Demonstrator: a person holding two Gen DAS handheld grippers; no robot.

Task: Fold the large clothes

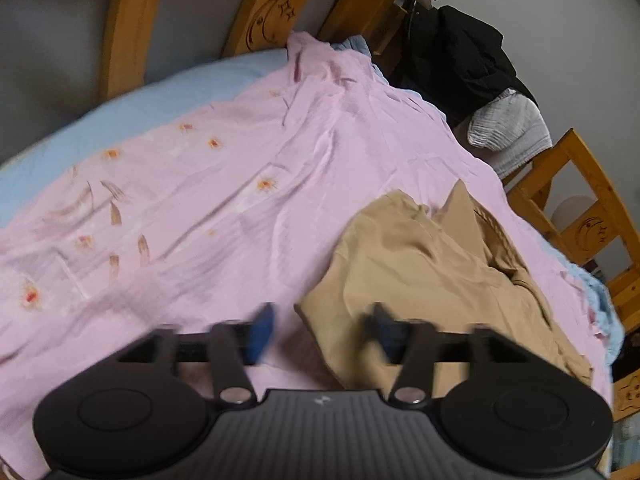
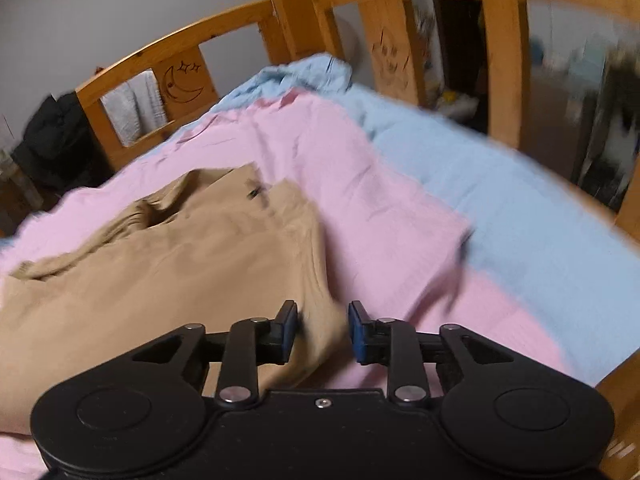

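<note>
A crumpled tan garment (image 1: 432,272) lies on a pink sheet (image 1: 208,208) spread over the bed. My left gripper (image 1: 322,334) is open, its blue-padded fingers straddling the garment's near left corner, just above it. In the right wrist view the same garment (image 2: 172,264) fills the left half. My right gripper (image 2: 323,330) is open over the garment's near right edge, with cloth showing between its jaws. Neither gripper holds anything. Both views are motion-blurred.
A wooden bed rail (image 1: 576,208) with moon-and-star carvings (image 2: 184,80) borders the bed. A light blue sheet (image 2: 520,216) lies under the pink one. A black jacket (image 1: 456,52) and a grey cloth (image 1: 508,124) hang at the rail.
</note>
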